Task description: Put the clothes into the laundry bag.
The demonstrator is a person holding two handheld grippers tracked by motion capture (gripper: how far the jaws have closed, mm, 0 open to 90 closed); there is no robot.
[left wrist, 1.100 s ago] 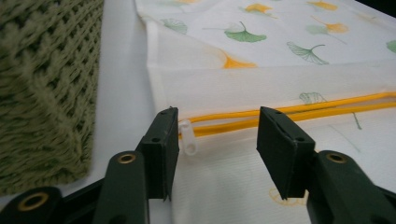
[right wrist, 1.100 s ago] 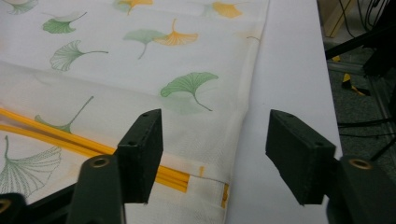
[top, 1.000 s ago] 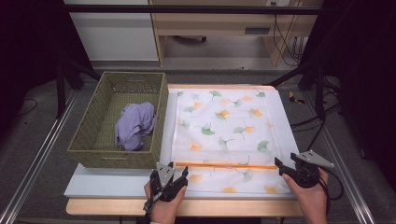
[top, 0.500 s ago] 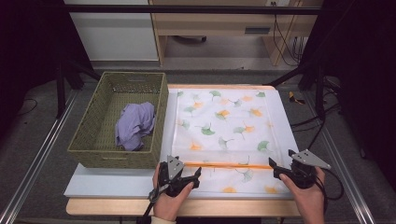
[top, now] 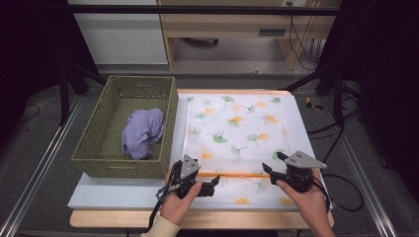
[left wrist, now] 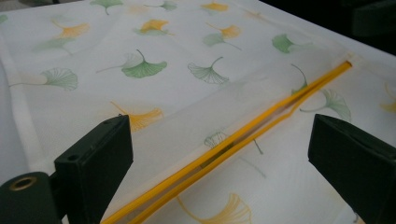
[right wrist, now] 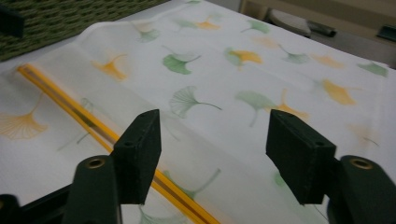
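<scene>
High view: a white cloth printed with ginkgo leaves (top: 237,128) lies flat on the surface, an orange strip (top: 237,174) across its near part, and a wicker basket (top: 99,148) holding a purple garment (top: 142,132) sits just to its left. The left gripper (top: 213,181) and right gripper (top: 267,169) hover at the strip's two ends, both spread and holding nothing. Risk, as I judge it: thin fabric lying flat gives little to pinch, so one gripper may miss or catch a single layer, dragging the cloth askew.

Both hands reach in from the near edge, each holding a claw. The left claw (top: 216,180) points right, jaws spread wide apart. The right claw (top: 272,163) points left and away, jaws also parted, gripping nothing.
</scene>
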